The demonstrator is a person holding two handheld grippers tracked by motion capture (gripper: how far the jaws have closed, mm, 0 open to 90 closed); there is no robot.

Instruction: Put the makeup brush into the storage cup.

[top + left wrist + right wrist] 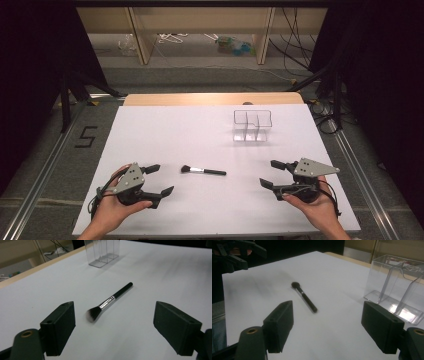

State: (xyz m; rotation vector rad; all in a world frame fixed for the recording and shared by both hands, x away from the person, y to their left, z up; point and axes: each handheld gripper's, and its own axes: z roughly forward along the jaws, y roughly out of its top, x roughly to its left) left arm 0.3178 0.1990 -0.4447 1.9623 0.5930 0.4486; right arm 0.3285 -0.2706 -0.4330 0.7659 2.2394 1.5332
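Wood shelf [200, 30] behind white table [165, 125], grey floor [45, 150] w/ cables.

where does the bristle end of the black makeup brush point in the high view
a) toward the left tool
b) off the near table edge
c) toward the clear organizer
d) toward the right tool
a: the black-handled makeup brush with a silver ferrule lies flat on the white table, its dark bristle head nearest the left tool, its handle tip toward the right tool, apart from the clear plastic divided organizer.
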